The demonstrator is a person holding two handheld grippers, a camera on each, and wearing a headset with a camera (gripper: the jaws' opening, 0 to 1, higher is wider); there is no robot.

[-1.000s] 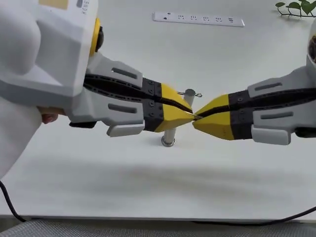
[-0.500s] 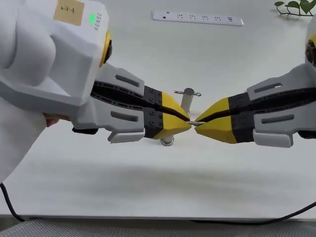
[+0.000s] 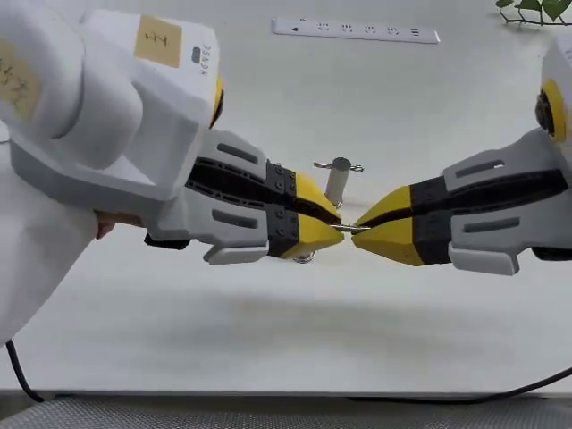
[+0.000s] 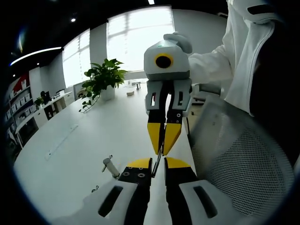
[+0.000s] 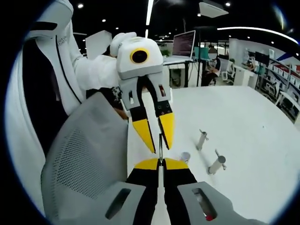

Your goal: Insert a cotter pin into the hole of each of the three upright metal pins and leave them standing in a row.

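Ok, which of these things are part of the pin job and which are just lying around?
In the job: cotter pin, three metal pins, left gripper, right gripper.
Lying about: power strip, plant.

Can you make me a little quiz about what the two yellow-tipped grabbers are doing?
1. True or false: the right gripper is pinching a cotter pin at its tips.
2. Count them: how many metal pins stand on the table in the right gripper view?
3. Pick one: in the head view, the metal pin behind the tips is A) standing, with an inserted cotter pin through its top, B) standing with a bare top, C) lying flat.

Key: 1 true; 2 three; 3 A.
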